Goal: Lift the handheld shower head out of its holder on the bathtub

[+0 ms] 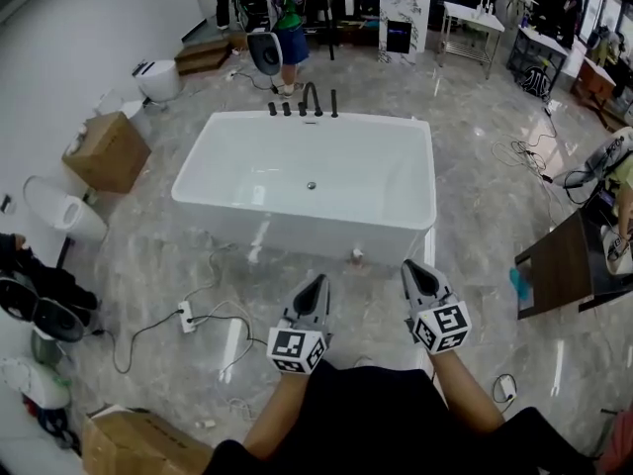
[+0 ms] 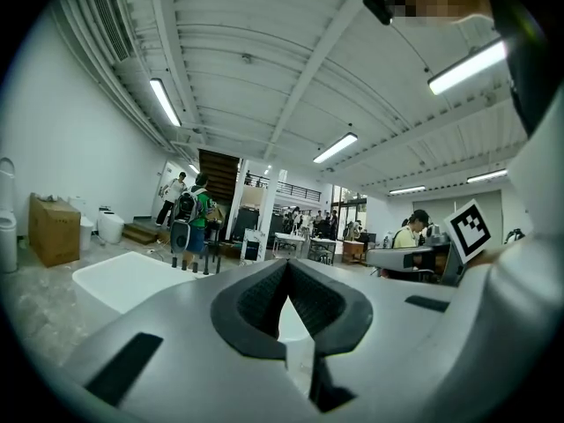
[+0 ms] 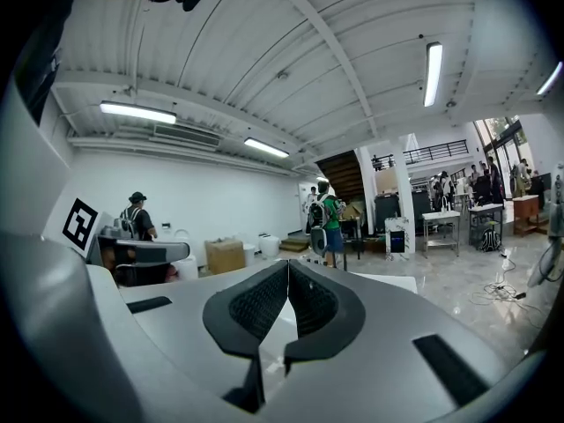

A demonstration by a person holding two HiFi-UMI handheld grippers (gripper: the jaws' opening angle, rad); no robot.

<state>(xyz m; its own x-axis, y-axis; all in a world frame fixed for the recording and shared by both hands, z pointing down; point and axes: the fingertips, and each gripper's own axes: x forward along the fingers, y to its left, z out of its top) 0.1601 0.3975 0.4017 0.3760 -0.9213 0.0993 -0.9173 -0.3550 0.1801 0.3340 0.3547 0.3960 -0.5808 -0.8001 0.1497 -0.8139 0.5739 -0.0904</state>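
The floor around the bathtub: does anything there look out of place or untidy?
Yes. A power strip and its loose cables lie on the floor in front of the bathtub, where one could trip. A small object lies at the tub's front wall; I cannot tell what it is.

Left claw (image 1: 316,283): grey, with black pads.
Right claw (image 1: 408,267): grey, black pads too.
Cubes (image 1: 297,349) on the claws: white with black square marks.
Tub (image 1: 297,234), ahead of the claws: white all over.
Taps (image 1: 312,102), on the tub's far edge: black.
Floor (image 1: 475,196): shiny grey with pale cloudy streaks.
Box (image 1: 107,151), far left of the left claw: brown.
Table (image 1: 559,265), right of the right claw: dark brown.
Person (image 1: 287,18) past the tub: green top, blue shorts.
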